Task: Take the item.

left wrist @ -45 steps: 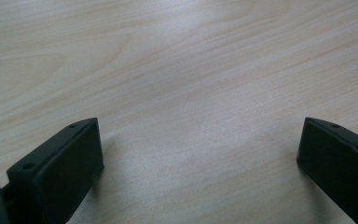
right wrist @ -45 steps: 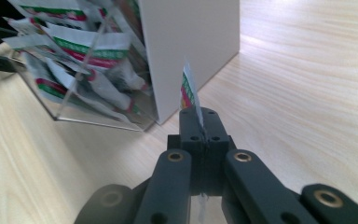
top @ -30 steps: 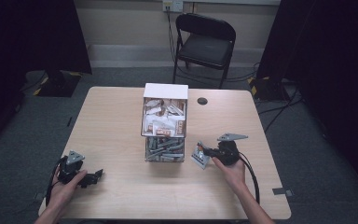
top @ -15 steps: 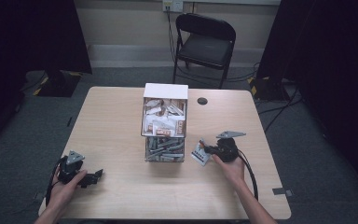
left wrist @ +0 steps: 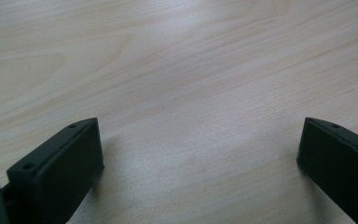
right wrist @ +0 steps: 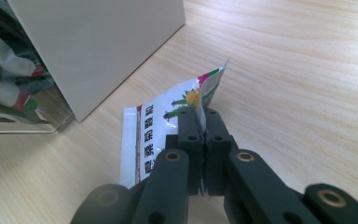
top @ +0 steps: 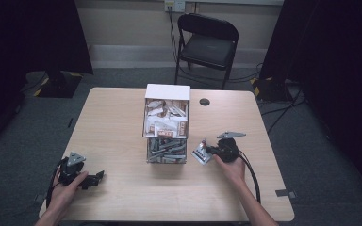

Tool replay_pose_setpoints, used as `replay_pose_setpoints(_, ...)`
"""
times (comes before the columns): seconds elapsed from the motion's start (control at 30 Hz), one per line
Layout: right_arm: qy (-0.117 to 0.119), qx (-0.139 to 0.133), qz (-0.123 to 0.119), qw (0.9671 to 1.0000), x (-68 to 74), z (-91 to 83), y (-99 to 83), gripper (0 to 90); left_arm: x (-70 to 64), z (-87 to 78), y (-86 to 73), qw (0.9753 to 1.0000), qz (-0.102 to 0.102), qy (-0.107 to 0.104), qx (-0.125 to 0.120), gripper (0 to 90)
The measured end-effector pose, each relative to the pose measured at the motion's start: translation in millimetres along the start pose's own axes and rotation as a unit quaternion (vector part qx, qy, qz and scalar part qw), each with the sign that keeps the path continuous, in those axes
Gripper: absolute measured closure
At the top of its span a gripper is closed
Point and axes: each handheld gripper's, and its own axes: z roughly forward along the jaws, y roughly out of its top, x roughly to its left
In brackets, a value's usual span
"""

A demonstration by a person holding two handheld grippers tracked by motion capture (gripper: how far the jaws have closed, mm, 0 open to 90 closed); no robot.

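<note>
At the near left corner of the pale wood-grain table (top: 122, 117), the left claw (top: 95, 177) was held low by the person's left hand (top: 66, 193), well apart from everything else. In the left gripper view its two blunt matte-black jaws were seen spread wide, with bare grained table surface between them; that spread could not be read from the high view.

At the middle of the table stood a tall box (top: 167, 123) with a white top and clear lower walls, packed with small sachets. Its flat cream side wall (right wrist: 98, 42) and a clear corner with crumpled wrappers behind it were shown close up in the right gripper view.

Just to the right of the box, the right claw (top: 208, 151) was held by the right hand (top: 231, 167). Its jaws were pressed together on a thin, glossy white sachet (right wrist: 168, 126) printed with red and green edging, pinched at one edge. The sachet was held above the table, near the box but not touching it. In the high view the sachet (top: 201, 151) appeared as a small pale scrap.
</note>
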Motion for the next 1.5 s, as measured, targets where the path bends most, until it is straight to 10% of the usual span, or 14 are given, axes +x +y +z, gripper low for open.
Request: replay_pose_setpoints(1.5,-0.049,-0.026,0.042,0.9976,-15.6,13.8,14.2,60.3,0.2,0.0,0.0,1.0000,0.001,-0.001,0.000,0.0)
